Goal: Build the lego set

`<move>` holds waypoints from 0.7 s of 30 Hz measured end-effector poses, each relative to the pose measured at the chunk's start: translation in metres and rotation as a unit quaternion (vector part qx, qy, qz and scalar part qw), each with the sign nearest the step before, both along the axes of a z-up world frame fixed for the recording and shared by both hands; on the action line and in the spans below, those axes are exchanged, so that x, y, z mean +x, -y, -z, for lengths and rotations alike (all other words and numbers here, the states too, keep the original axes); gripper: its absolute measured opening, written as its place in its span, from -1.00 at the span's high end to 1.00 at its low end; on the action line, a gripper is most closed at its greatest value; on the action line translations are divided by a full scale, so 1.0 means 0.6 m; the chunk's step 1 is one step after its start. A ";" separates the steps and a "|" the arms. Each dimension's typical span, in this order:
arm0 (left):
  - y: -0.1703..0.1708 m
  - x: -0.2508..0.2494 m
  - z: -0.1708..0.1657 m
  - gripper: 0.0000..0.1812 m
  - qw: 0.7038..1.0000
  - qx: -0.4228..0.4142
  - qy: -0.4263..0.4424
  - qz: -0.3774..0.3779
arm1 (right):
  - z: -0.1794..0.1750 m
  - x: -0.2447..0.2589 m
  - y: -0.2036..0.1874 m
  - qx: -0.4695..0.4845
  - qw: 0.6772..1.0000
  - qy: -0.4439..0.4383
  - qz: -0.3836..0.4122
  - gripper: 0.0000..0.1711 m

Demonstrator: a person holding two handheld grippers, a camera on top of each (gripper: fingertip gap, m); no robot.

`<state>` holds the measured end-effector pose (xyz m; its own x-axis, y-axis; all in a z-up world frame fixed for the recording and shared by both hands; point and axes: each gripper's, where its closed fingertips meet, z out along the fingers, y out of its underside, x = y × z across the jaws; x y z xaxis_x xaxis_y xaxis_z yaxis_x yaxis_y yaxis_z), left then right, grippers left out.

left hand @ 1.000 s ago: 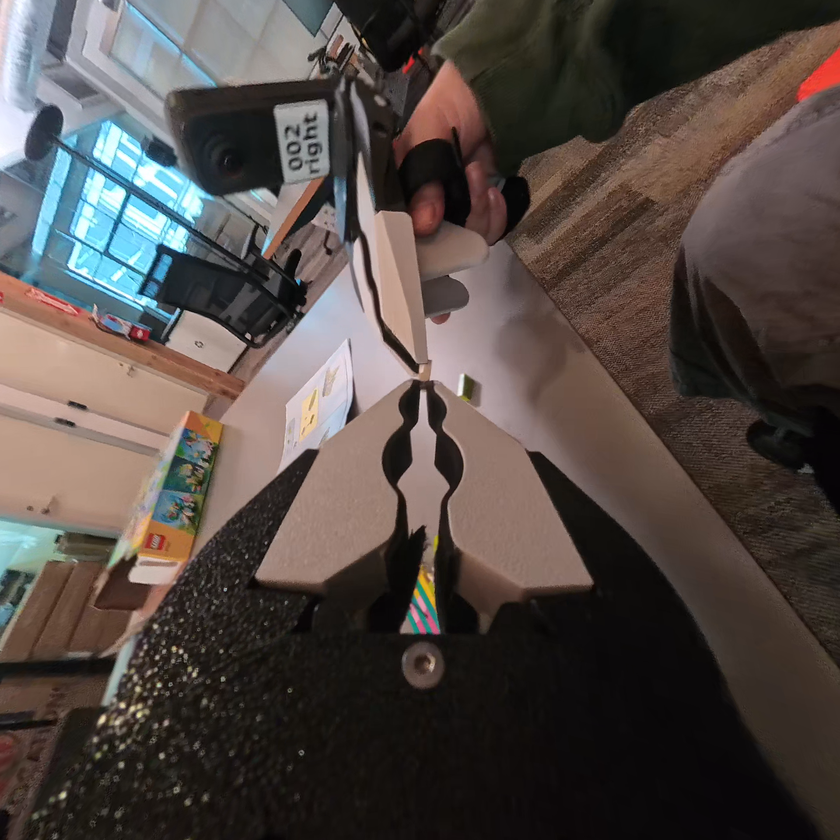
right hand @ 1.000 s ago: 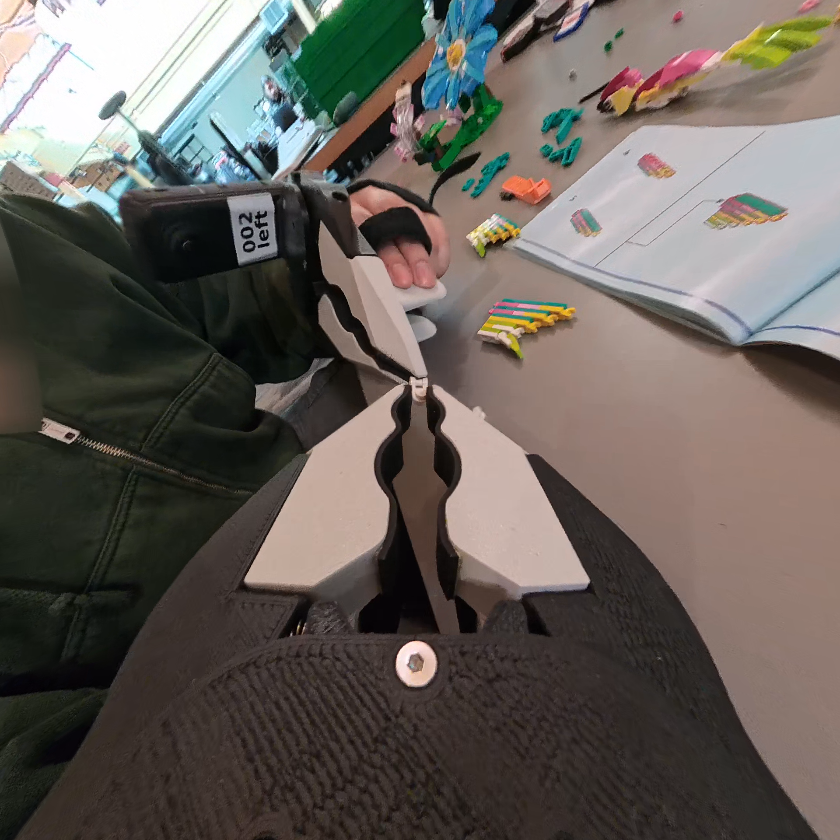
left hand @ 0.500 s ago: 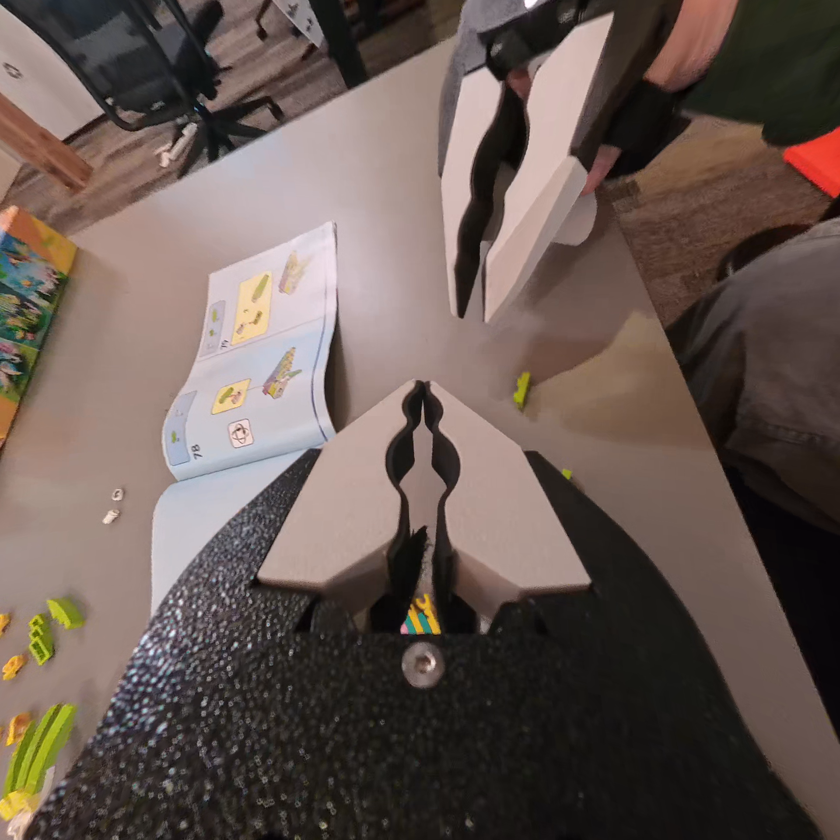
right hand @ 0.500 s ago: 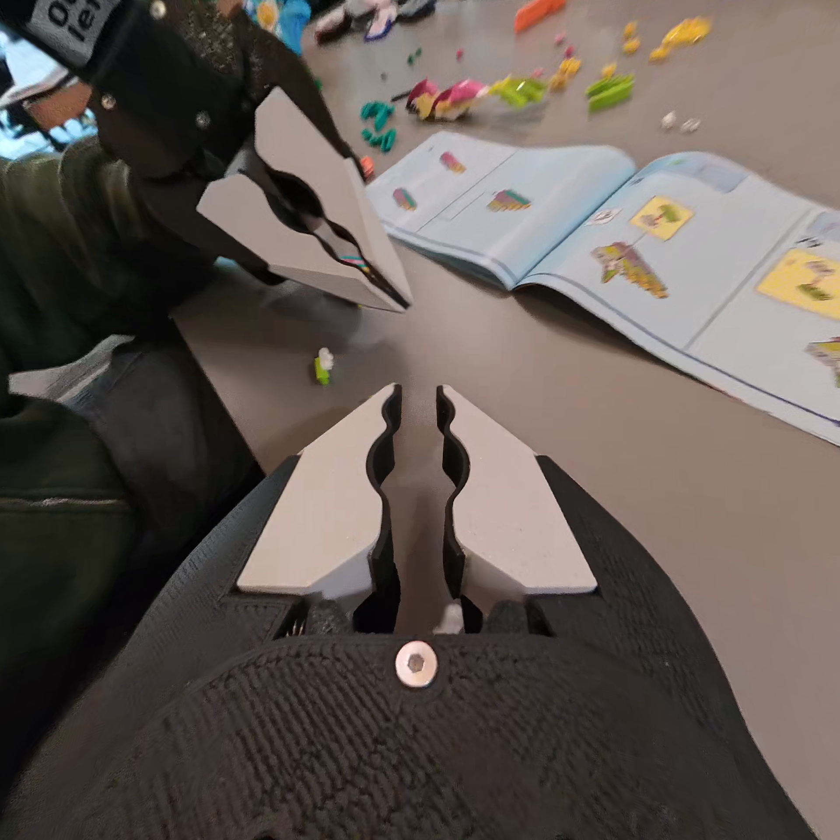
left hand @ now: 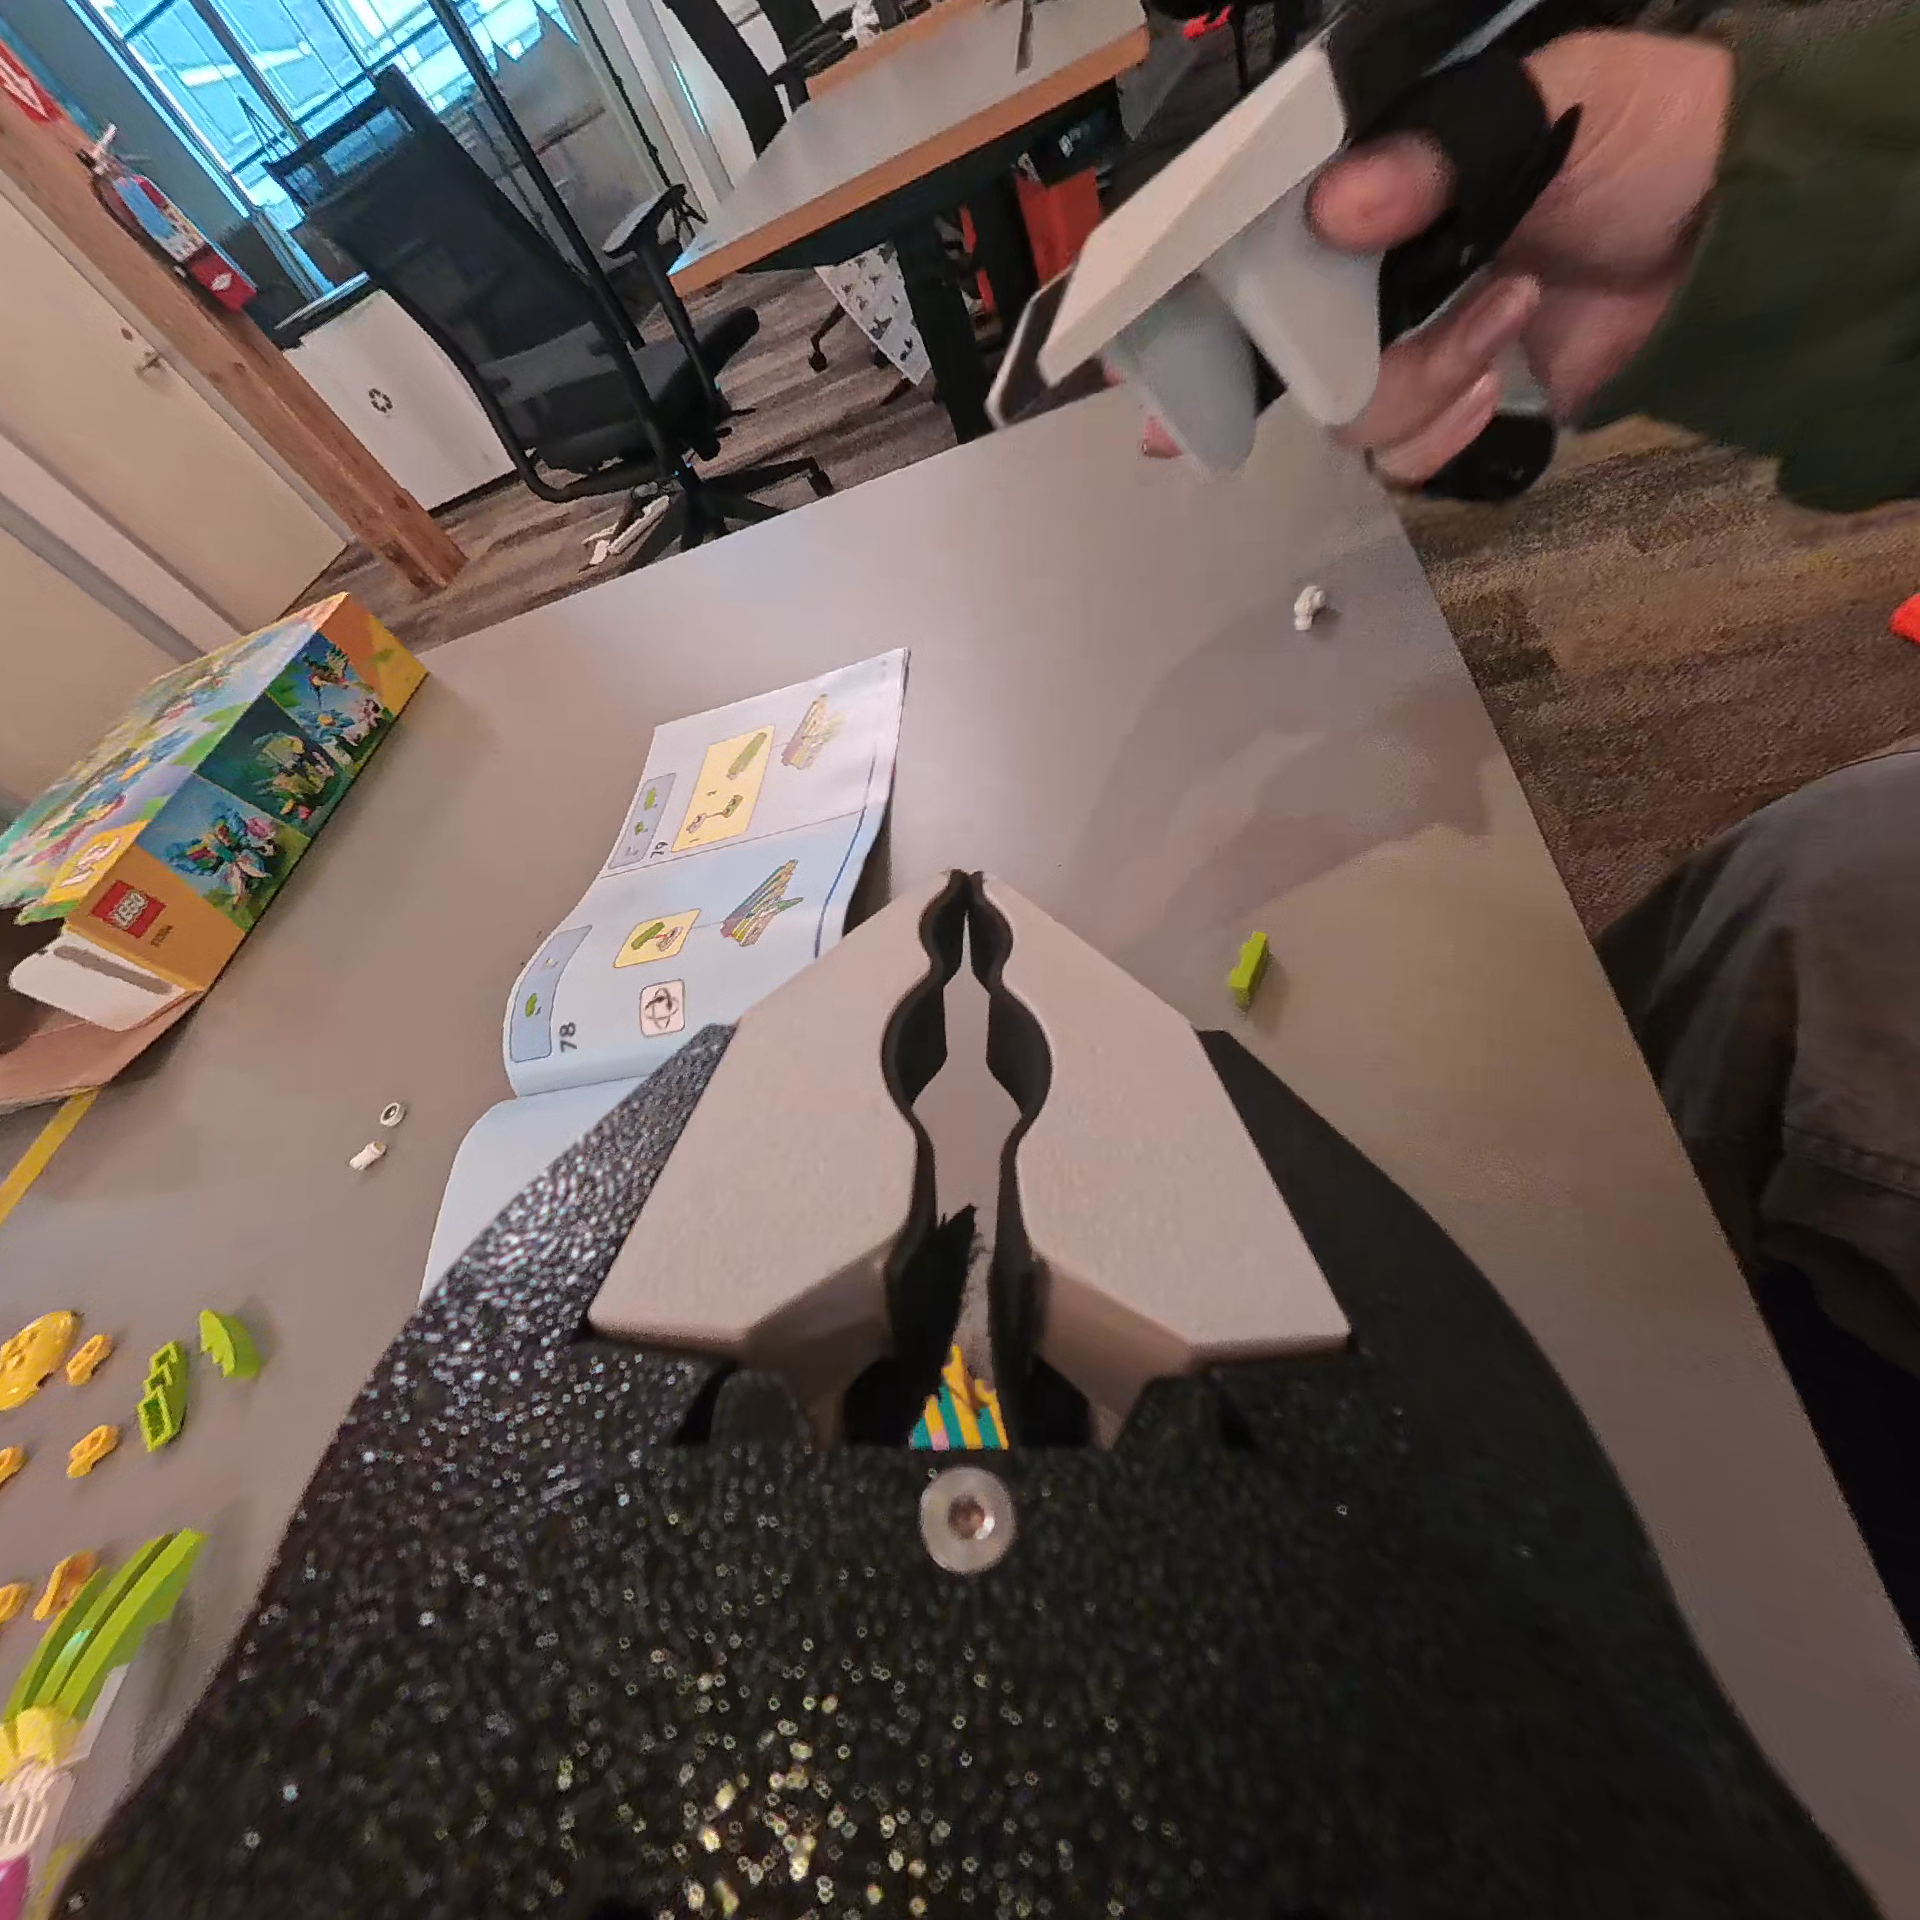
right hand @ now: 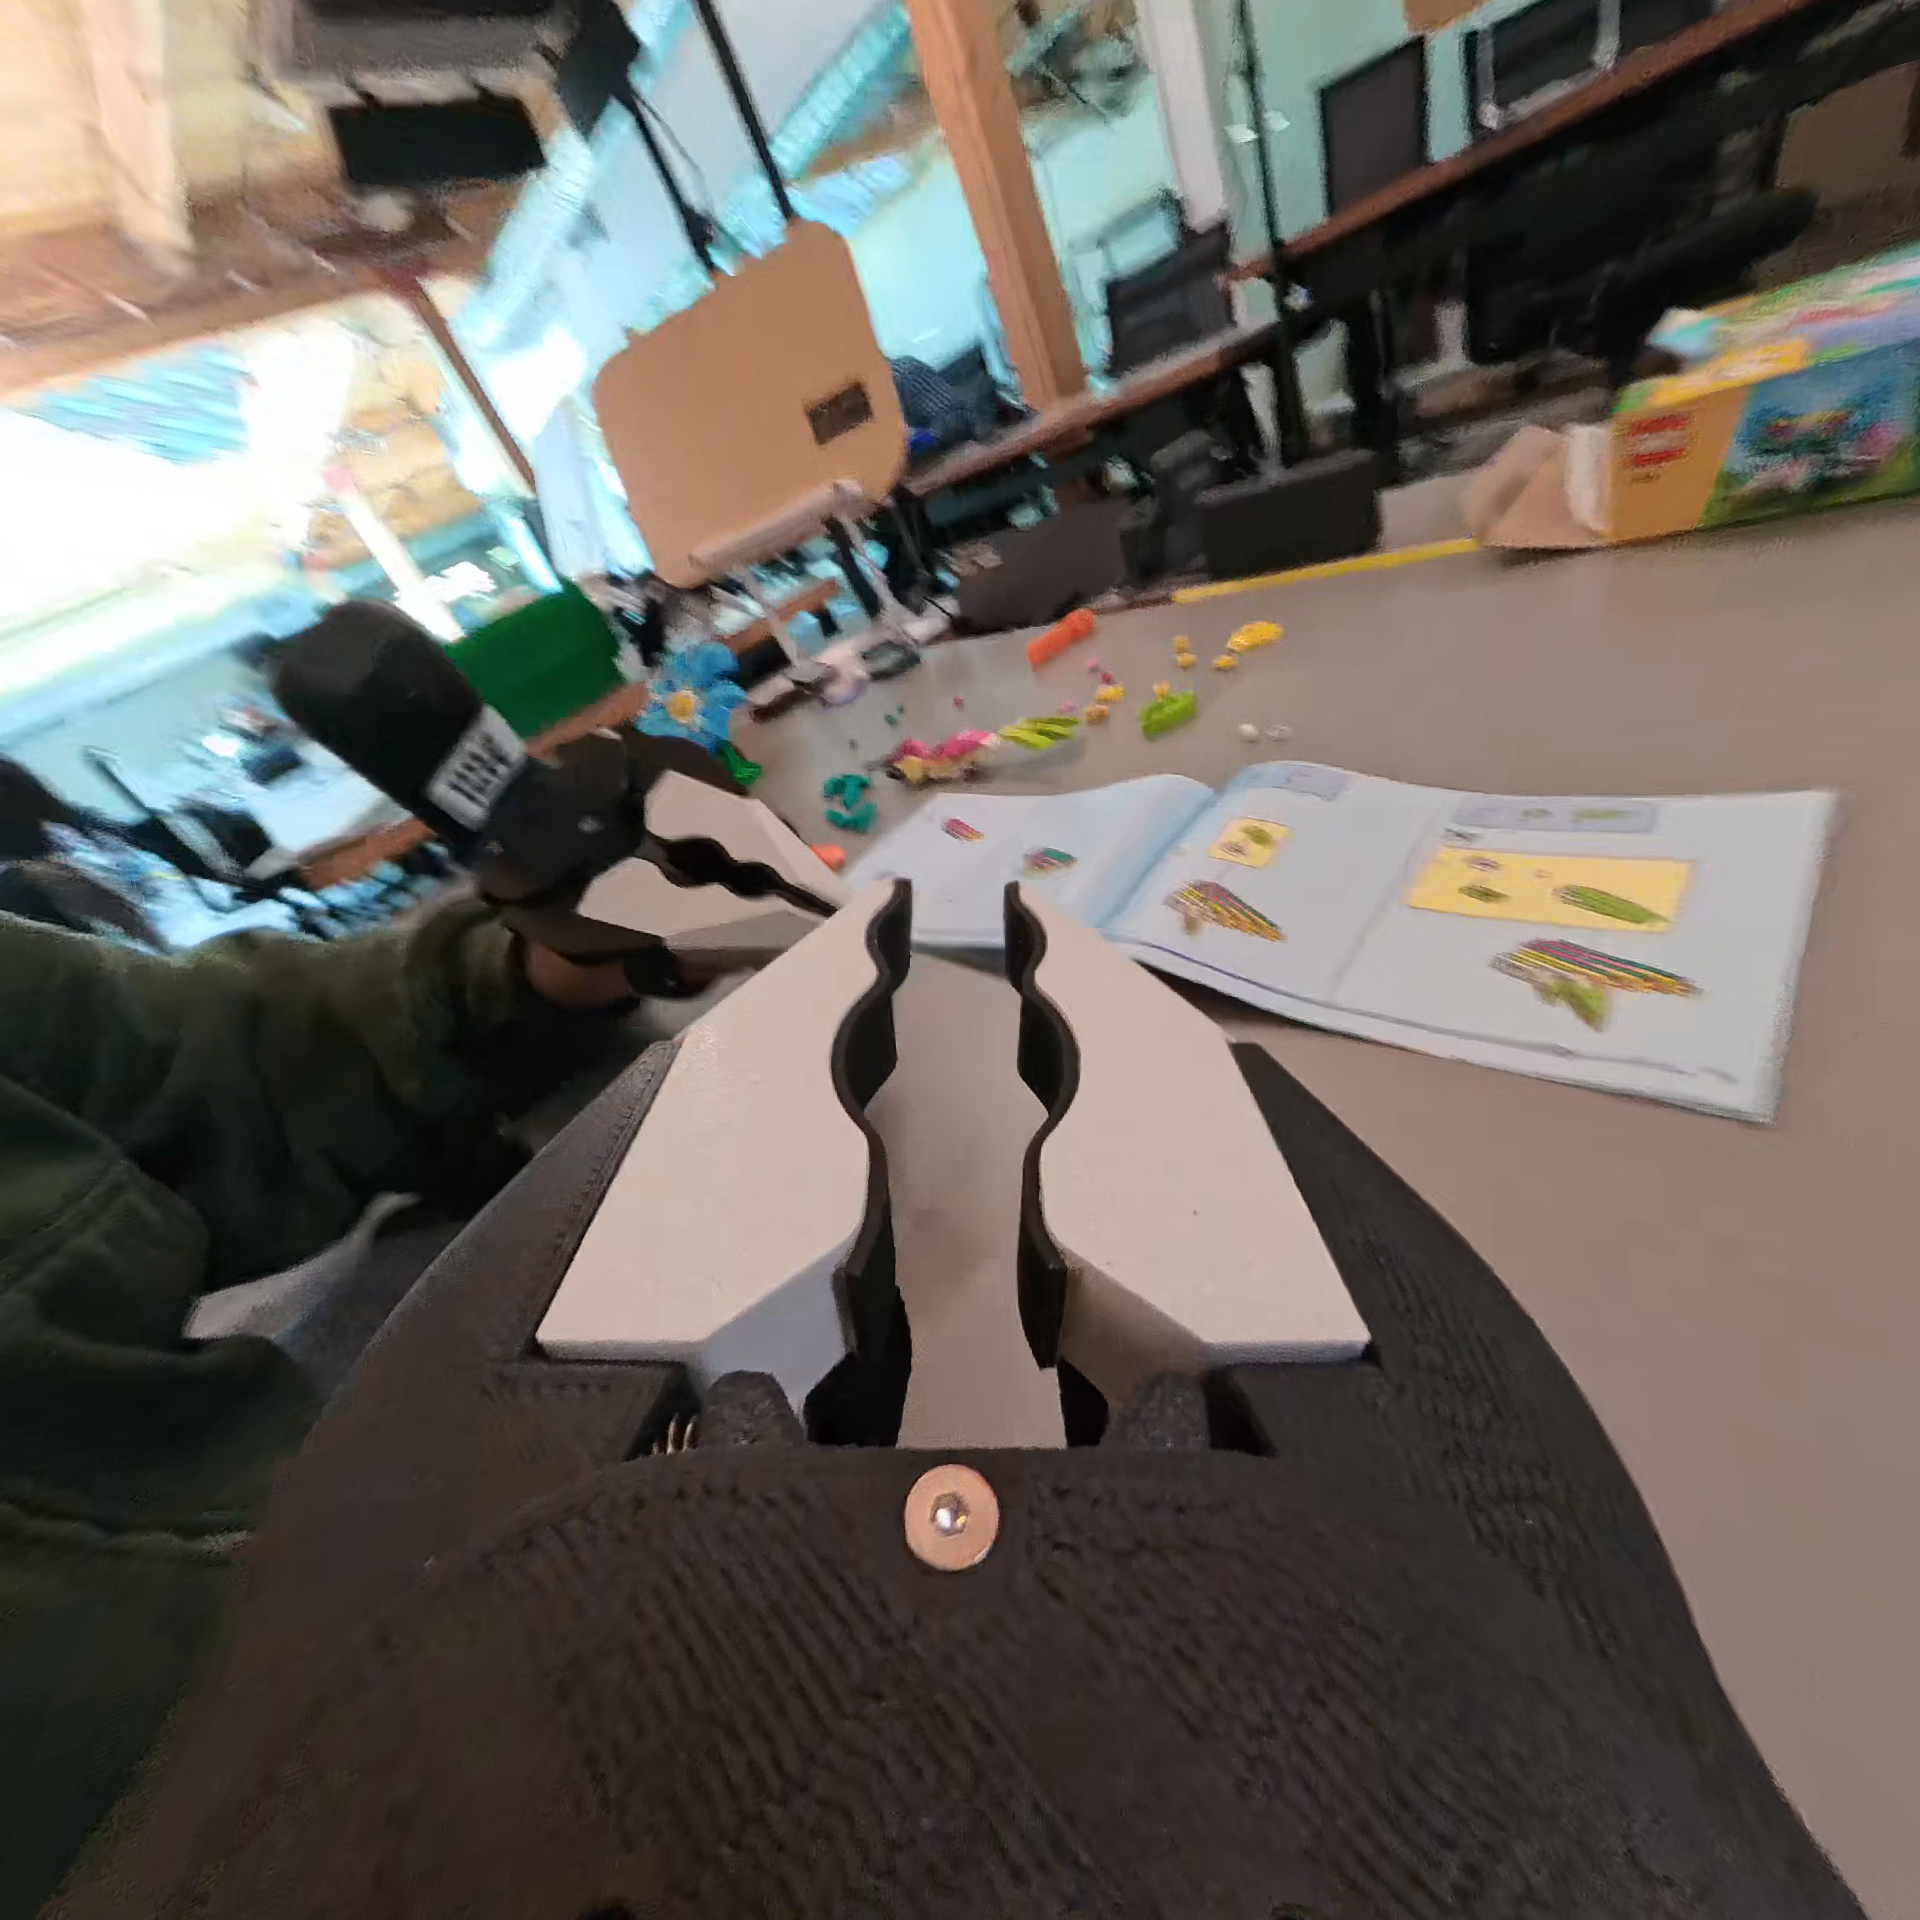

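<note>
1. My left gripper [left hand: 968, 883] sits low over the grey table [left hand: 1091, 644], jaws pressed together at the tips. A small striped lego piece [left hand: 961, 1403], teal, yellow and pink, shows deep between the jaws near their base; I cannot tell whether it is clamped there or lying beneath.
2. My right gripper [right hand: 956, 899] is held above the table with its jaws parted and nothing between them; only bare table shows in the gap.
3. In the left wrist view the right gripper appears at the top right, raised off the table, gripped by a hand [left hand: 1558, 218] in a dark green sleeve.
4. The open instruction booklet [left hand: 727, 883] lies just ahead of the left gripper, partly hidden by it.
5. A lime green piece [left hand: 1249, 968] lies on the table just right of the left gripper's tips, and a small white piece [left hand: 1309, 606] farther off near the table's edge.
6. Loose yellow and lime pieces [left hand: 156, 1382] are scattered to the left, two tiny white pieces [left hand: 379, 1135] near the booklet.
7. The lego box [left hand: 197, 790] rests at the far left of the table.
8. In the right wrist view, a pink and lime partial build [right hand: 945, 750] and a blue flower [right hand: 691, 701] stand beyond the booklet.
</note>
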<state>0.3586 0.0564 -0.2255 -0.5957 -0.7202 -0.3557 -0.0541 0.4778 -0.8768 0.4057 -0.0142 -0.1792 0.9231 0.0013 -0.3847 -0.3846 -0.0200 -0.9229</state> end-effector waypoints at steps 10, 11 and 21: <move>-0.006 -0.003 -0.017 1.00 1.000 -0.023 0.013 0.001 | 0.165 -0.006 0.143 -0.322 0.944 0.071 0.022 0.78; -0.005 -0.003 -0.017 1.00 1.000 -0.022 0.013 0.002 | 0.167 -0.006 0.145 -0.321 0.945 0.066 0.020 0.78; 0.004 -0.008 -0.017 1.00 0.999 -0.029 0.011 0.019 | 0.182 -0.013 0.106 -0.319 0.945 0.074 0.003 0.95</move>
<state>0.3536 0.0539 -0.2150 -0.6156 -0.7168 -0.3274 -0.0167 0.4272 -0.9040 0.3980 -0.0775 -0.2886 0.9660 -0.1923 -0.1729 -0.2545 -0.5881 -0.7678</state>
